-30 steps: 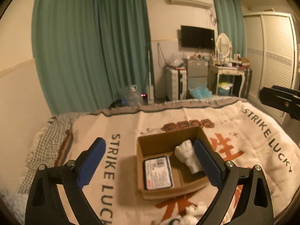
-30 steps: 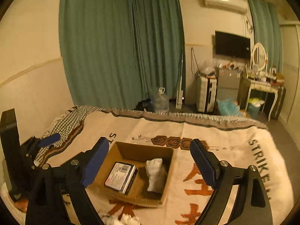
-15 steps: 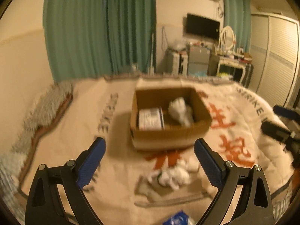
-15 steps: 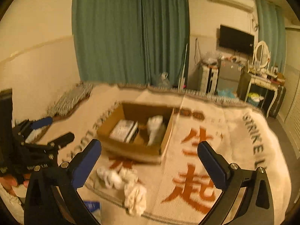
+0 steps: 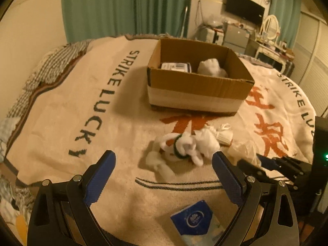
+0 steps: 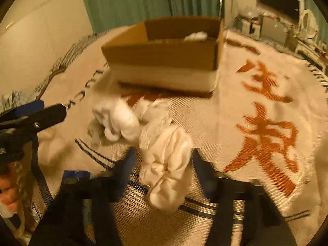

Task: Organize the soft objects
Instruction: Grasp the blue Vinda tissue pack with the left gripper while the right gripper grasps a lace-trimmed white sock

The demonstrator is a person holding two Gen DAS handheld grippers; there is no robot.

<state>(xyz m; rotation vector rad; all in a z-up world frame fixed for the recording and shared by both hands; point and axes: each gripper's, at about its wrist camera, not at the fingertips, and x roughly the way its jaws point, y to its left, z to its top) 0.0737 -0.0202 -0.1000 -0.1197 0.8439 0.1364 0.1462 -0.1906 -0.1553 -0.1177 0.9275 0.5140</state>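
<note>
Here, blanket (image 5: 61, 110) txt "STRIKE LUCKY", cardboard box (image 5: 196, 88), socks (image 5: 190, 145).

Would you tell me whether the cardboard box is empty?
Not empty: the open cardboard box holds a white soft bundle and a flat dark-edged packet.

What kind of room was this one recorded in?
Most likely a bedroom: the work surface looks like a bed under a printed blanket, with a mirrored dressing table and a wall TV behind.
</note>
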